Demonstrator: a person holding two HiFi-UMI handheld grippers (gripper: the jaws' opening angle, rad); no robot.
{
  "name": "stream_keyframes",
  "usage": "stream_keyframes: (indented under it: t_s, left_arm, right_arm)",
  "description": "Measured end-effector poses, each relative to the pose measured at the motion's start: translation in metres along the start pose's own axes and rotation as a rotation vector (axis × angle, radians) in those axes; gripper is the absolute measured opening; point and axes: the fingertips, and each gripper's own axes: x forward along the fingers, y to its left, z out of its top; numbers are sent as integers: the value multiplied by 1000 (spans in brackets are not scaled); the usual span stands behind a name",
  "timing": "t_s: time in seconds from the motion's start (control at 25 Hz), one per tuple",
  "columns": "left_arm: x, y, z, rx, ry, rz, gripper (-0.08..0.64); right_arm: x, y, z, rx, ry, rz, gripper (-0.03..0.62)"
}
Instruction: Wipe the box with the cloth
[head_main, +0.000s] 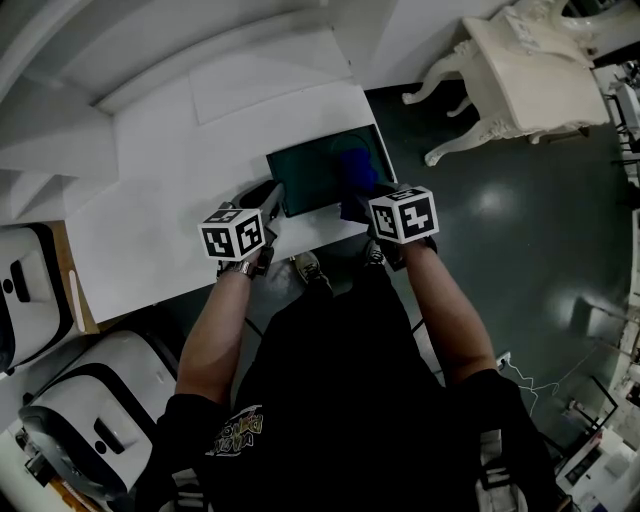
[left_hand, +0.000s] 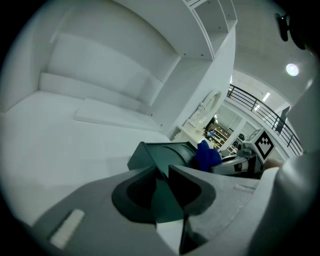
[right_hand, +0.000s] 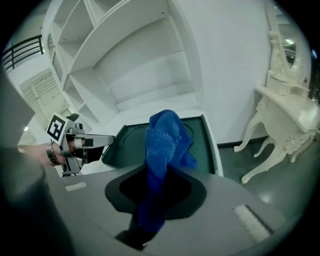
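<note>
A dark green flat box (head_main: 312, 172) lies at the near right corner of the white table (head_main: 160, 200). My left gripper (head_main: 272, 198) is shut on the box's near left corner, and in the left gripper view the green edge (left_hand: 165, 152) runs in between the jaws of the left gripper (left_hand: 164, 174). Over the box's right part, my right gripper (head_main: 362, 205) is shut on a blue cloth (head_main: 352, 163). In the right gripper view the cloth (right_hand: 164, 140) bunches up out of the right gripper (right_hand: 157, 172) above the box (right_hand: 205, 145).
An ornate white side table (head_main: 530, 70) stands on the dark floor to the right. White shelves (right_hand: 125, 50) rise behind the table. Rounded white machines (head_main: 80, 400) sit low at the left. The table's near edge runs just in front of the box.
</note>
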Motion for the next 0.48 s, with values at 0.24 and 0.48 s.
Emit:
stream_keyframes:
  t_s: [0.24,0.48]
  left_arm:
    - [0,0,1,3,0,6,89]
    - [0,0,0,3,-1,8,89]
  right_arm:
    - [-13,-29,-2,28,-10,-48,92]
    - [-24,-51,-6,49,-23,-91,92]
